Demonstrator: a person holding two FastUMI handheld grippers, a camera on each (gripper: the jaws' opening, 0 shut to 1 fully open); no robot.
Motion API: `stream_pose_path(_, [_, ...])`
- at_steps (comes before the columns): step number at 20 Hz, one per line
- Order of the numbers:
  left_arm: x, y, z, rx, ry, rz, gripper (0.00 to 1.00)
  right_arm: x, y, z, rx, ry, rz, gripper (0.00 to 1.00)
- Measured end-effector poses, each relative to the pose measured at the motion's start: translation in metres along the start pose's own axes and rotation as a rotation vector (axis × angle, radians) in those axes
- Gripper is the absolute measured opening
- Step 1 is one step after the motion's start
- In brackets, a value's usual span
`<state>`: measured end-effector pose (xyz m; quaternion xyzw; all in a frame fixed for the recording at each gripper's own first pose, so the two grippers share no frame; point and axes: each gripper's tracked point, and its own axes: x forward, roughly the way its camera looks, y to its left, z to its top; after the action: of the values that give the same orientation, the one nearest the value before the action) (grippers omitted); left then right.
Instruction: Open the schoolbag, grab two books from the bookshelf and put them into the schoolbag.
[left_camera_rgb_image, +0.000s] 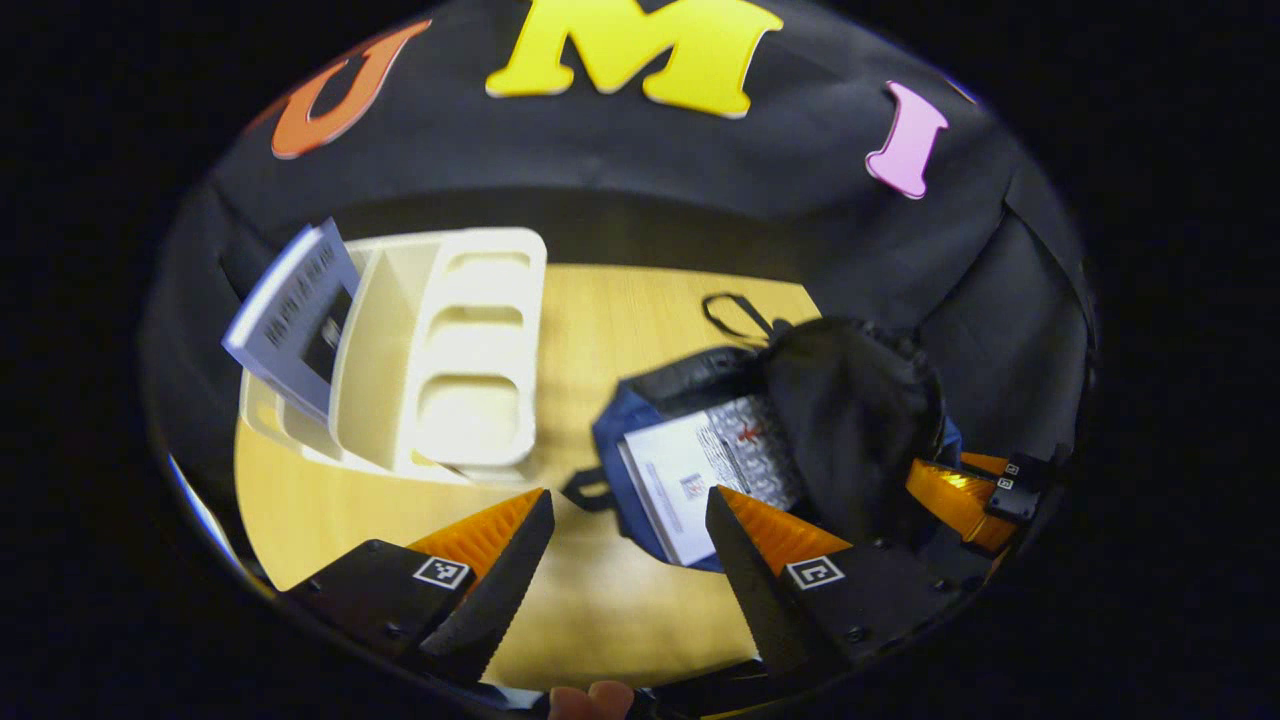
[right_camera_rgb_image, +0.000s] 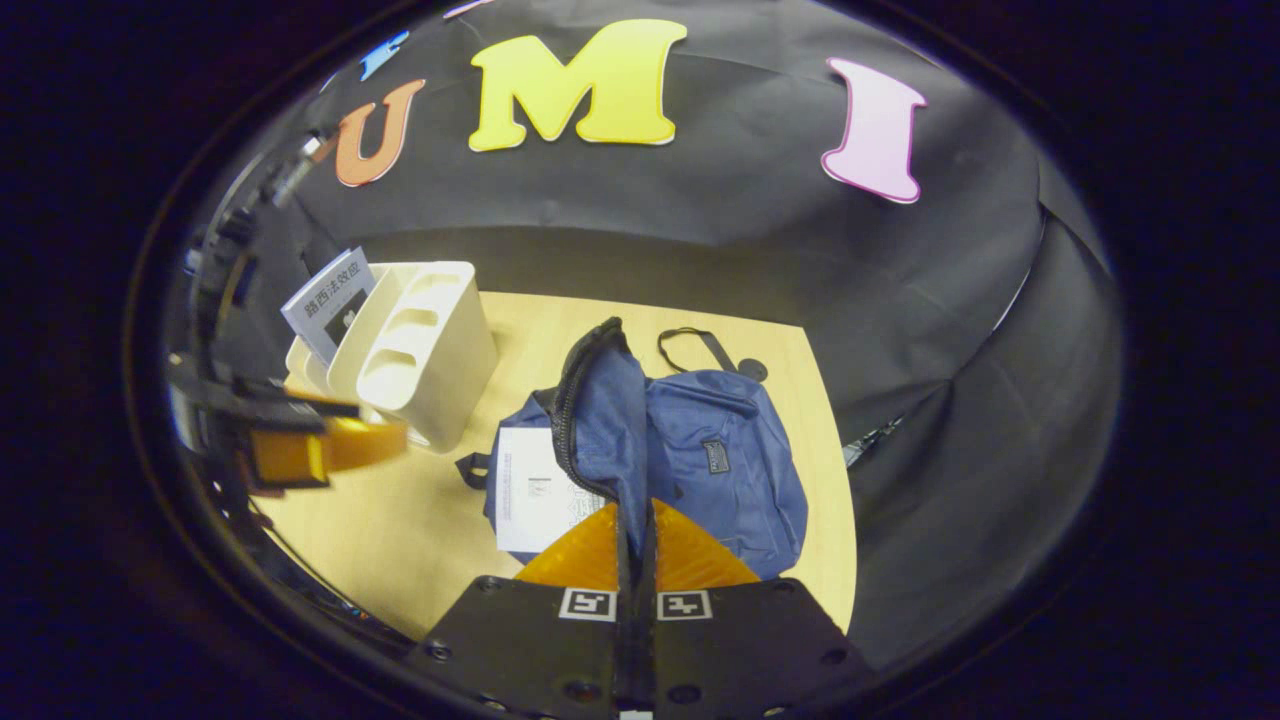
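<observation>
The blue schoolbag (right_camera_rgb_image: 730, 450) lies open on the wooden table (right_camera_rgb_image: 420, 540). My right gripper (right_camera_rgb_image: 636, 520) is shut on the bag's flap (right_camera_rgb_image: 600, 400) and holds its zipper edge up. A white book (right_camera_rgb_image: 535, 490) lies inside the opening, half under the flap. In the left gripper view the same book (left_camera_rgb_image: 680, 480) sits in the schoolbag (left_camera_rgb_image: 615, 425), just ahead of my open left gripper (left_camera_rgb_image: 628, 520), which holds nothing. The right gripper (left_camera_rgb_image: 960, 495) shows at the right under the raised flap (left_camera_rgb_image: 850, 420). A second book (left_camera_rgb_image: 290, 320) leans in the cream bookshelf (left_camera_rgb_image: 450, 360).
The bookshelf (right_camera_rgb_image: 420, 350) stands at the table's far left with its book (right_camera_rgb_image: 330, 300) sticking out at a slant. My left gripper (right_camera_rgb_image: 320, 450) hovers in front of it. The bag's strap loop (right_camera_rgb_image: 690, 345) lies toward the black cloth wall. Bare tabletop lies near the front edge.
</observation>
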<state>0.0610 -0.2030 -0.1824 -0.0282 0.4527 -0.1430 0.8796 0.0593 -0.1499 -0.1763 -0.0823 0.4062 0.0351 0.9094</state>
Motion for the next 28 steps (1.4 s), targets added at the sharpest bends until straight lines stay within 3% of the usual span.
stream_pose_path(3, [-0.032, 0.042, 0.038, 0.018, -0.127, 0.086, 0.98, 0.001, 0.002, 0.000, 0.002, -0.001, -0.001, 0.00])
stream_pose_path(9, [-0.055, 0.146, 0.089, -0.048, -0.211, 0.168, 0.98, 0.003, 0.004, 0.002, 0.005, 0.004, -0.001, 0.00])
stream_pose_path(11, [-0.051, 0.173, 0.090, -0.098, -0.173, 0.167, 0.98, 0.003, 0.004, 0.003, 0.007, 0.004, -0.003, 0.00])
stream_pose_path(15, [-0.035, 0.220, 0.089, -0.104, -0.061, 0.183, 0.98, 0.001, 0.000, 0.004, 0.011, 0.010, -0.009, 0.00])
stream_pose_path(22, [0.020, 0.249, 0.079, -0.135, 0.120, 0.129, 0.98, -0.003, -0.017, 0.002, 0.038, 0.019, -0.039, 0.00])
stream_pose_path(28, [0.051, 0.266, 0.068, -0.154, 0.185, 0.144, 0.98, 0.000, -0.018, 0.004, 0.037, 0.027, -0.044, 0.00])
